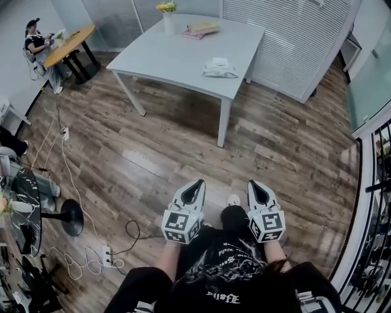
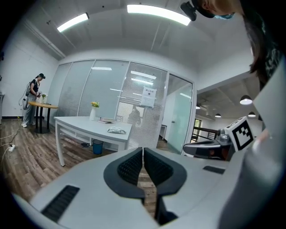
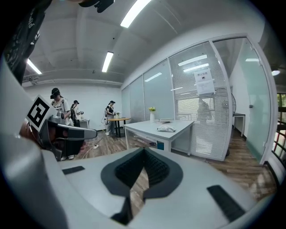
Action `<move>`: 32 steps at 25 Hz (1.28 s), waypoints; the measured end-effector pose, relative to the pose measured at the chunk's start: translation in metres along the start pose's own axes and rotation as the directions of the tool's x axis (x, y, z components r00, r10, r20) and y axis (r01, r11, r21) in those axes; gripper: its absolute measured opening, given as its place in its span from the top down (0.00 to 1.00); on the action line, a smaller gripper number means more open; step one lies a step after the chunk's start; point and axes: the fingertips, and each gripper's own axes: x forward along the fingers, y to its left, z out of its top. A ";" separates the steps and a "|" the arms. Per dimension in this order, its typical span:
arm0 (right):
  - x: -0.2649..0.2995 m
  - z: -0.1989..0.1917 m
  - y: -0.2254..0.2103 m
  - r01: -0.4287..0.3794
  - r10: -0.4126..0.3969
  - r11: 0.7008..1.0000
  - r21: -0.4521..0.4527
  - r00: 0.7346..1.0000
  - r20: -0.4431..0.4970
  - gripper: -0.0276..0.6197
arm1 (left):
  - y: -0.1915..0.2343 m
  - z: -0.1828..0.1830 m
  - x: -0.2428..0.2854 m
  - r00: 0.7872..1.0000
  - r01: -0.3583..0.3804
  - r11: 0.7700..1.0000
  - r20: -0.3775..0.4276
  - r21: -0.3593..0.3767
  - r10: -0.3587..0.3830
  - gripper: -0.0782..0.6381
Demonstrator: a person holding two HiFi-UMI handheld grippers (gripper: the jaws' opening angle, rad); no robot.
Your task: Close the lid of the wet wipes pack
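The wet wipes pack (image 1: 219, 68) lies on the near right part of a pale grey table (image 1: 177, 58), far from me across the wooden floor. It is small in the left gripper view (image 2: 117, 130) and in the right gripper view (image 3: 166, 129); its lid cannot be made out. My left gripper (image 1: 194, 189) and right gripper (image 1: 256, 190) are held close to my body, side by side, well short of the table. Both are shut with nothing between the jaws, as each gripper view shows (image 2: 143, 154) (image 3: 143, 154).
A vase with yellow flowers (image 1: 167, 17) and some books (image 1: 202, 29) stand at the table's far end. A person sits at a round wooden table (image 1: 68, 44) at far left. Cables and a power strip (image 1: 107, 254) lie on the floor at left. A railing (image 1: 376, 208) runs at right.
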 end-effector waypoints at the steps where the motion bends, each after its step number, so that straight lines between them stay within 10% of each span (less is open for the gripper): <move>1: 0.007 0.002 -0.007 -0.009 0.009 1.000 0.000 1.000 0.000 0.96 | 0.000 0.004 0.008 1.000 -0.004 1.000 0.001 0.005 0.004 0.87; 21: 0.124 0.048 -0.158 -0.167 0.167 0.986 -0.007 0.985 0.033 0.96 | -0.003 0.053 0.174 0.989 -0.141 0.988 0.036 -0.057 0.144 0.87; 32: 0.145 0.033 -0.199 -0.136 0.137 0.988 0.068 0.991 -0.001 0.96 | -0.003 0.052 0.232 0.995 -0.101 0.994 -0.017 -0.050 0.100 0.87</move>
